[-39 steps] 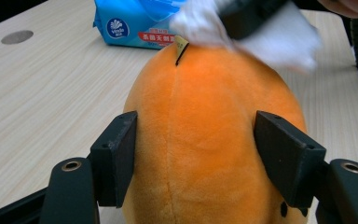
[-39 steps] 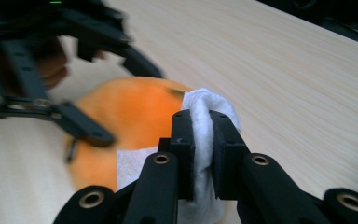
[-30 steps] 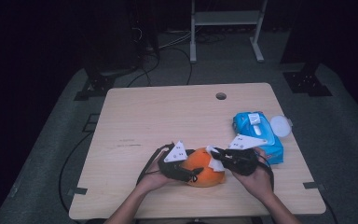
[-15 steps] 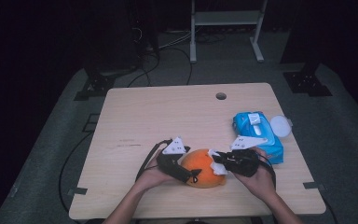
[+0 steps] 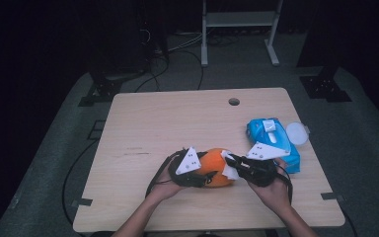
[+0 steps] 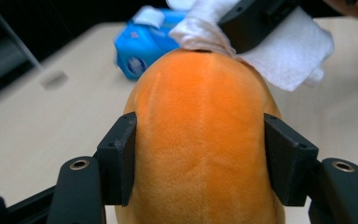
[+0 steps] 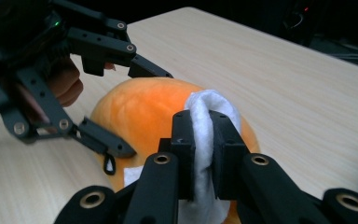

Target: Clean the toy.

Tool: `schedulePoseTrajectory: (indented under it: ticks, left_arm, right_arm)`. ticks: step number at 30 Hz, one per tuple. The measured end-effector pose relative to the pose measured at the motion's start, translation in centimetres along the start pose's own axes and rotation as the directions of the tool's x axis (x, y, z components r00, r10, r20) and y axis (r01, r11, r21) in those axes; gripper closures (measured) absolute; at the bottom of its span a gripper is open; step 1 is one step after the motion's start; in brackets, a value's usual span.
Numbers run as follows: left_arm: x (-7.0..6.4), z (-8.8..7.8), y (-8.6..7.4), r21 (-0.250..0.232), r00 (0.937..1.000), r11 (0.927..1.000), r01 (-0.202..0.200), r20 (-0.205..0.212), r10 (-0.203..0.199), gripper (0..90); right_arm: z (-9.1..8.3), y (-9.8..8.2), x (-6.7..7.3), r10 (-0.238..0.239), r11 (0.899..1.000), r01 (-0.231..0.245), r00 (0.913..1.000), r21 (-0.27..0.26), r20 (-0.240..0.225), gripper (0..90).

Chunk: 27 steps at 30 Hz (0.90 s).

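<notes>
Right gripper point(image 7: 203, 154): jaws clenched on a folded white wipe point(image 7: 205, 126), pressed against the top of an orange plush toy point(image 7: 144, 112).

Left gripper point(image 6: 200, 163): jaws had just been closing and clasped the toy's flanks, one pad on each side, steadying it.

Toy's place: on the wooden table point(image 5: 177, 118), near the front edge, midway between the hands.

Step in hand, as judged: wiping the toy's surface while it was braced. The next move would call for dragging the wipe across the plush under light pressure, with the left grip firm enough to stop rolling.

Surface: pale wood, a cable hole point(image 5: 234, 101) near the far edge; a blue wipes pack point(image 5: 271, 140) and a white round lid point(image 5: 296, 133) by the right edge.

Room: dark, grey floor, cables, a metal stand point(image 5: 239, 29) behind.
</notes>
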<state>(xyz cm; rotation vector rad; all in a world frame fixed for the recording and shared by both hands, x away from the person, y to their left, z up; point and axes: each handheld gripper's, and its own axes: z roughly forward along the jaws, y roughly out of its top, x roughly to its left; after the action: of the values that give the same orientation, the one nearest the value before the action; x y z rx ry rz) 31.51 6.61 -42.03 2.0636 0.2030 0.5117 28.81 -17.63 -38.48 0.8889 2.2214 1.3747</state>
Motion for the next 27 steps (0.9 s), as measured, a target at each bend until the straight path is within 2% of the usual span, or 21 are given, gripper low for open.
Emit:
schedulePoseTrajectory:
  ticks: [1,2,3,5,8,10,12,14,16,18,20,22,24,25,27]
  left_arm:
    - [0.0,0.3,-0.4,0.023,0.9998,0.9997,-0.009,0.019,0.008,33.9]
    - [0.0,0.5,-0.9,0.016,0.9995,0.9998,-0.009,0.03,0.009,31.9]
    - [0.1,0.4,-1.3,0.002,0.9993,1.0,0.008,0.038,-0.008,30.8]
    - [0.4,0.3,-1.6,0.007,0.9976,0.999,0.044,0.054,-0.044,30.0]
    - [0.7,0.0,-1.9,0.014,0.995,0.9969,0.077,0.063,-0.078,28.6]
    - [0.6,0.1,-2.1,0.0,0.994,0.9961,0.088,0.065,-0.088,28.2]
    - [0.7,0.1,-2.1,0.003,0.9936,0.9956,0.094,0.063,-0.094,27.1]
    - [0.7,0.3,-2.0,0.012,0.9928,0.9944,0.105,0.056,-0.106,25.4]
    - [0.5,0.4,-1.9,0.005,0.9948,0.9965,0.084,0.057,-0.084,25.4]
    - [0.3,0.3,-1.8,0.012,0.9963,0.9977,0.067,0.053,-0.067,25.4]
    - [0.3,0.2,-1.9,0.013,0.9959,0.9974,0.071,0.056,-0.072,25.7]
    - [0.5,0.0,-2.2,0.014,0.9949,0.9967,0.08,0.06,-0.081,25.8]
    - [0.7,-0.1,-2.4,0.01,0.9928,0.9946,0.103,0.061,-0.104,25.7]
    - [0.7,0.0,-2.4,0.012,0.9928,0.9946,0.103,0.061,-0.104,25.6]
    - [0.6,0.0,-2.2,0.012,0.9938,0.9955,0.094,0.059,-0.095,25.4]
  right_arm:
    - [0.3,-0.1,0.0,0.005,1.0,-0.005,1.0,0.012,-0.004,80.4]
    - [0.6,-0.4,-0.1,0.003,1.0,-0.003,0.9999,0.028,-0.01,80.5]
    - [1.0,-0.7,-0.1,0.003,0.999,-0.002,0.9999,0.046,-0.014,80.4]
    - [1.2,-0.9,-0.3,-0.011,0.998,0.012,0.9999,0.06,-0.012,80.4]
    - [0.9,-1.1,-1.1,-0.016,0.997,0.013,0.9992,0.082,0.037,80.4]
    - [0.5,-1.6,-2.2,0.043,0.995,-0.045,0.9988,0.086,0.021,80.4]
    - [0.3,-1.6,-2.5,0.049,0.995,-0.052,0.998,0.089,0.039,80.4]
    - [0.1,-1.4,-2.4,0.063,0.995,-0.065,0.9975,0.074,0.032,80.4]
    - [0.2,-1.0,-1.8,0.047,0.997,-0.048,0.9988,0.066,0.015,80.4]
    - [0.6,-0.7,-0.7,0.008,0.998,-0.007,0.9999,0.068,-0.008,80.4]
    - [0.9,-0.6,-0.2,-0.034,0.996,0.033,0.9994,0.084,0.006,80.4]
    - [0.8,-0.6,-0.8,-0.029,0.995,0.027,0.9994,0.098,0.017,80.4]
    - [0.4,-1.0,-1.7,-0.039,0.993,0.031,0.997,0.118,0.067,80.4]
    - [0.1,-1.2,-2.3,-0.009,0.993,0.001,0.9979,0.117,0.065,80.4]
    - [-0.5,-1.4,-3.1,0.021,0.994,-0.029,0.9968,0.11,0.077,80.4]
